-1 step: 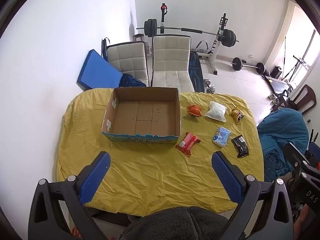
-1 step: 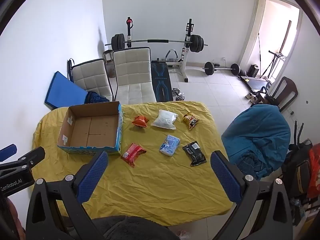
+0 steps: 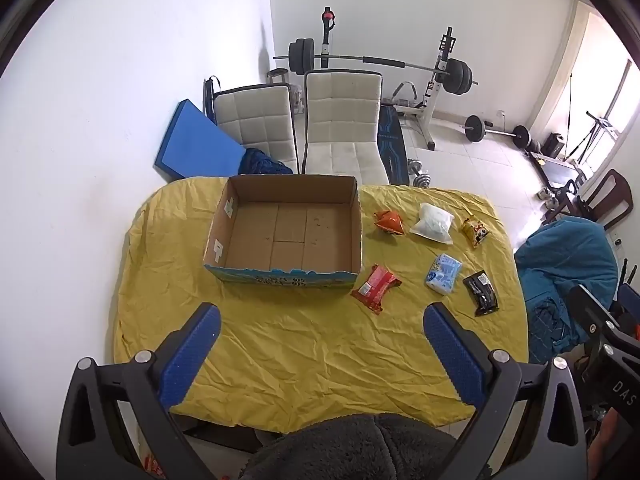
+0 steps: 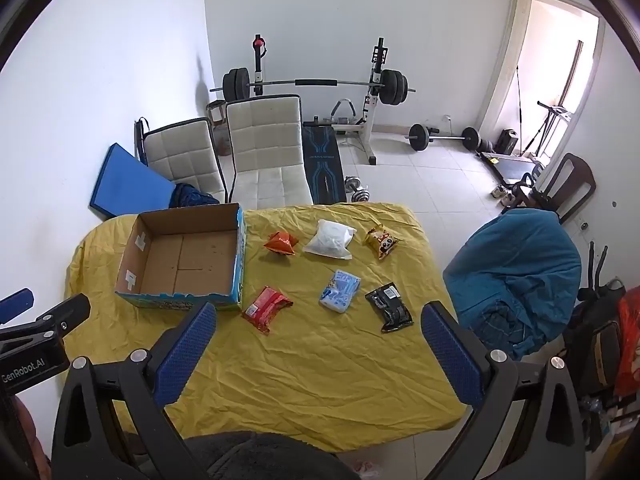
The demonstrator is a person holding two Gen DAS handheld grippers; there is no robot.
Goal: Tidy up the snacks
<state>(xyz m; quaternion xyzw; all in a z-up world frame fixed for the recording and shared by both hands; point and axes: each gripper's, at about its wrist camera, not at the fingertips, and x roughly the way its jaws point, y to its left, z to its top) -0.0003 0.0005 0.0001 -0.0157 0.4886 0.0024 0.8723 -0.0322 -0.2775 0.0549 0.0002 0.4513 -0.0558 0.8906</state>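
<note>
Both grippers high above near edge of table (image 3: 168, 288), nothing touched. Left gripper (image 3: 320, 344) spread wide, empty. Right gripper (image 4: 318, 344) likewise spread wide, empty. Cardboard box (image 3: 286, 272) sits toward far left corner, open, nothing inside. Six snacks loose on yellow cloth right of box: orange packet (image 4: 281, 243), white bag (image 4: 330, 239), yellow packet (image 4: 381, 242) along far edge; red packet (image 4: 266, 307) just beside box corner, blue-white packet (image 4: 340, 291), black packet (image 4: 389, 308) toward right edge.

Two white chairs (image 3: 312, 128), a blue mat (image 3: 196, 140) and a barbell rack (image 4: 316, 84) were seen far ahead of the gripper (image 3: 320, 320).
</note>
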